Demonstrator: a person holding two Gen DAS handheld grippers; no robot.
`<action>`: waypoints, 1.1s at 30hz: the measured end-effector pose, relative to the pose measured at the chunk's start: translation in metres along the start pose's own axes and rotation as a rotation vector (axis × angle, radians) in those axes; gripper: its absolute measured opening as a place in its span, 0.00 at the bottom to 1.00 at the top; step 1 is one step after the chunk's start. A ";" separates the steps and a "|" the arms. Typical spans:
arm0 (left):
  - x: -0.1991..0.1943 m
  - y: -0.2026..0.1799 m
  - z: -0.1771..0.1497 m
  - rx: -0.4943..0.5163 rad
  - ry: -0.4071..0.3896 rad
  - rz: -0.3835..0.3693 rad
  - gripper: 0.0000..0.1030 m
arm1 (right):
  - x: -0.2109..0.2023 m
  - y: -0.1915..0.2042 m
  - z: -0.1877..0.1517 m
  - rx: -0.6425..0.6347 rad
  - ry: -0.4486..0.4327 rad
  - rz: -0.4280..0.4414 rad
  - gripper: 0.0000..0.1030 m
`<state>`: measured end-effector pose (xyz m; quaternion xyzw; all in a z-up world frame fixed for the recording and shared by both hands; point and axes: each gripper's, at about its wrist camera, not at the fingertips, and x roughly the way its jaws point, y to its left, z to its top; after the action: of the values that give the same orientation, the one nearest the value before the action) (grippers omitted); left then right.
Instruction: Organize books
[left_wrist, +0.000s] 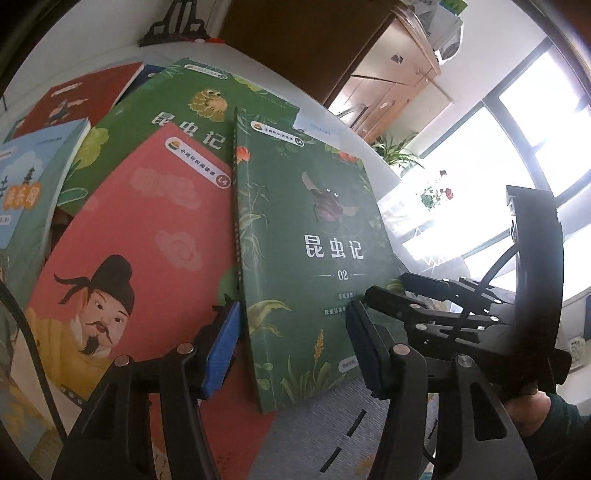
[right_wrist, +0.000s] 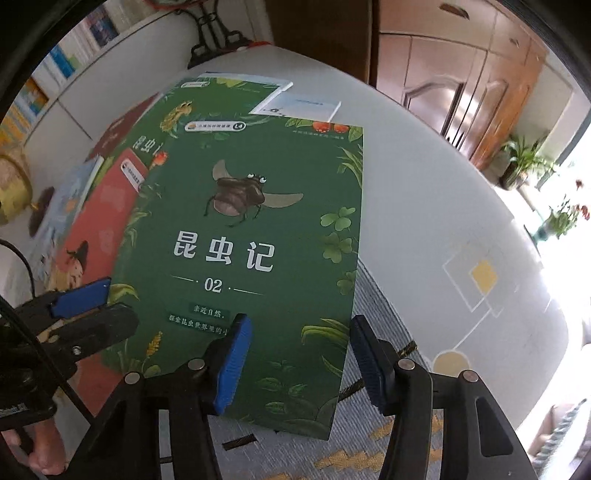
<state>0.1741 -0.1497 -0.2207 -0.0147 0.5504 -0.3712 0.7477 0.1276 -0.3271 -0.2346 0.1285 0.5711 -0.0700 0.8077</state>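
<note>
At the far left of the left wrist view lies a pale blue book (left_wrist: 37, 177), partly over a red book (left_wrist: 85, 96) behind it. Next to the right comes a salmon-pink book (left_wrist: 147, 229) with a cartoon man in a black hat, overlapping a green book with a fuzzy yellow insect (left_wrist: 177, 110).

On top of the pile, right of centre, sits the green beetle book (left_wrist: 310, 236) marked 02, its near corner hanging over a grey patterned mat (left_wrist: 332, 435) on the white table (right_wrist: 443, 177).

The left gripper (left_wrist: 291, 350) straddles the near edge of this beetle book: its left blue pad (left_wrist: 221, 350) stands just beside the spine, the right pad (left_wrist: 365, 350) over the cover's right part. The jaws stand half open; no pad clearly presses the book.

The right gripper (right_wrist: 299, 365) hovers over the same book's (right_wrist: 251, 236) near right corner, one blue pad (right_wrist: 232, 365) above the cover, the other (right_wrist: 365, 365) just past the book's right edge over the mat. Its jaws are also half open, gripping nothing visible.

Further right, a wooden cabinet (right_wrist: 461, 92), potted plants (right_wrist: 524, 162) and a bright window (left_wrist: 517, 147) line the room.
</note>
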 end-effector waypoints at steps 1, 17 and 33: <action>-0.004 0.002 -0.002 -0.007 -0.004 -0.001 0.53 | -0.001 -0.001 0.000 0.006 0.001 0.014 0.53; -0.070 0.094 -0.065 -0.277 -0.081 0.107 0.53 | -0.001 0.111 0.003 -0.246 -0.008 0.176 0.53; -0.091 0.093 -0.079 -0.345 -0.161 -0.063 0.53 | 0.000 0.109 -0.022 -0.200 0.072 0.189 0.52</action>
<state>0.1477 0.0007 -0.2179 -0.1894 0.5433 -0.2922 0.7639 0.1361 -0.2164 -0.2278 0.1029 0.5891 0.0686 0.7985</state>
